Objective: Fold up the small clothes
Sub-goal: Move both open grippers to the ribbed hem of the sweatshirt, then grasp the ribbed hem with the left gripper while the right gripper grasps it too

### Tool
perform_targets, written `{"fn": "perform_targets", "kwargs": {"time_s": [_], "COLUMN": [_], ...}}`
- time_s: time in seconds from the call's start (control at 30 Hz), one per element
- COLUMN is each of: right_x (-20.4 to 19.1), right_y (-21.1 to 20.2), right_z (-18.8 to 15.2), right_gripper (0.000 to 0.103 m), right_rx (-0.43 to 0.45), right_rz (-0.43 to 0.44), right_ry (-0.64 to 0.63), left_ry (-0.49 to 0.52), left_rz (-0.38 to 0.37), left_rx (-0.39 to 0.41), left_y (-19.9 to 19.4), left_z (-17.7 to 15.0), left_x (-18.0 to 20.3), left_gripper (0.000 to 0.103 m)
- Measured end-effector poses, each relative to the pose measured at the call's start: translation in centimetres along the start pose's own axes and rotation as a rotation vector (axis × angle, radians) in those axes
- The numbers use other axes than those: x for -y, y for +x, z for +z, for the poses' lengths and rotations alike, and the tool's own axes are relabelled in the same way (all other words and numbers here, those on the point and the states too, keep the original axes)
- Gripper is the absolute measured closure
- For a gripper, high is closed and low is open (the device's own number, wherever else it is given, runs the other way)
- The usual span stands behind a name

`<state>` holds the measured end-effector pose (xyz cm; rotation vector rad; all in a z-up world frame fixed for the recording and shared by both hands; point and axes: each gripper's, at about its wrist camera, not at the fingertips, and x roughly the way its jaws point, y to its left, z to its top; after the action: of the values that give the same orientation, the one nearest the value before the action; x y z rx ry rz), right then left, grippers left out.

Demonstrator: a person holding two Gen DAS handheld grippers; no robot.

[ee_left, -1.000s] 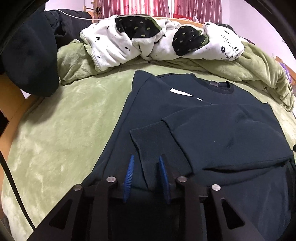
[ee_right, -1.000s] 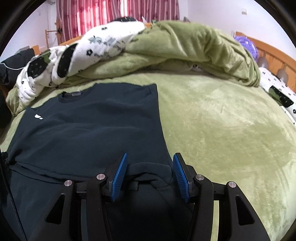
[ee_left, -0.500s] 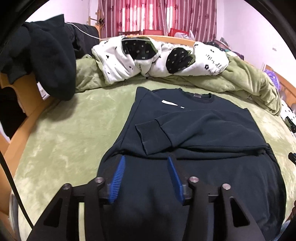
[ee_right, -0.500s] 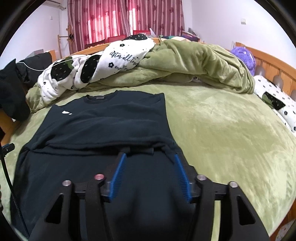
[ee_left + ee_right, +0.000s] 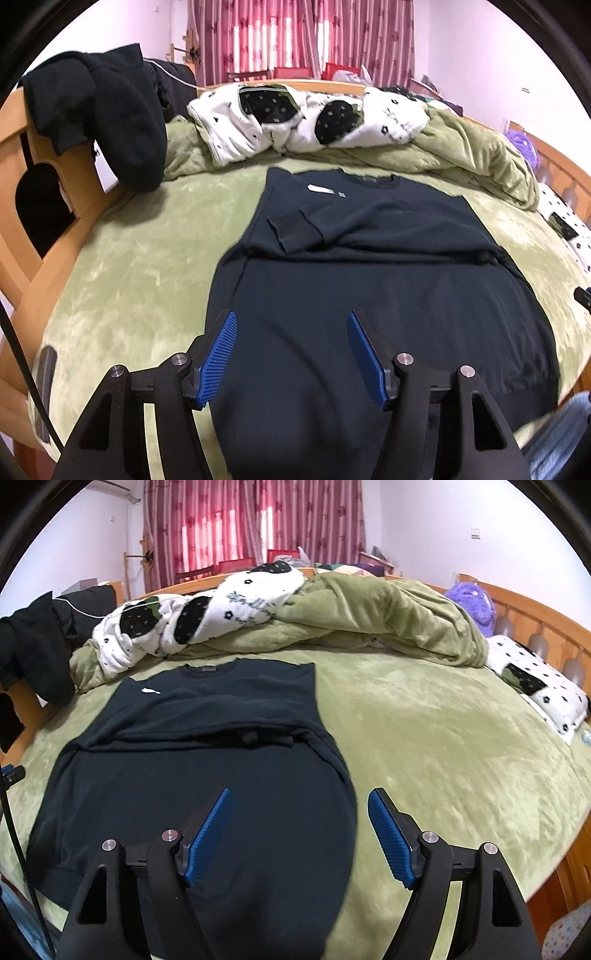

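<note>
A dark navy sweatshirt lies flat on the green bed cover, collar at the far end, both sleeves folded across the chest; one cuff rests left of centre. My left gripper hovers above the sweatshirt's lower left part, its jaws opening with nothing pressed between the blue pads. The same sweatshirt fills the right wrist view. There my right gripper hangs over the garment's right edge, jaws opening too, empty, with cloth and green cover beneath the gap.
A rumpled green blanket and a white patterned quilt are heaped at the far end. Dark clothes hang over the wooden bed frame on the left. A purple plush and spotted pillow sit right.
Both grippers let go of the sleeves, drew back toward the hem and rose. Their jaws spread wider. The folded sleeves now lie across the chest, farther from the cameras.
</note>
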<state>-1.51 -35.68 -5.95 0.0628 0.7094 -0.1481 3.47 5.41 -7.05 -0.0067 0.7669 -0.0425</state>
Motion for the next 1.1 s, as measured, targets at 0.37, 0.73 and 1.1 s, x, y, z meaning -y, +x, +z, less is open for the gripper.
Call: {"fn": "perform_targets", "kwargs": {"time_s": [0.37,0.73,1.1], "right_x": [3.4,1.0,0.5], "right_y": [0.6,3.8,6.4], "right_z": [-6.2,-10.1,-10.3], "right_gripper": [0.049,0.049,0.061], "right_rx": [-0.138,-0.228,-0.187], "right_rz": [0.037,0.061,0.022], "right_ry": [0.091,0.056,0.042], "left_ry": [-0.095,-0.165,-0.164], "left_rz": [0.003,-0.067,-0.023], "left_rx": [-0.069,-0.151,-0.143], "left_y": [-0.3,3.0,6.6], "left_z": [-5.1,-7.7,-8.8], "left_x": [-4.6,-5.7,-4.8], "left_gripper": [0.043,0.044,0.044]}}
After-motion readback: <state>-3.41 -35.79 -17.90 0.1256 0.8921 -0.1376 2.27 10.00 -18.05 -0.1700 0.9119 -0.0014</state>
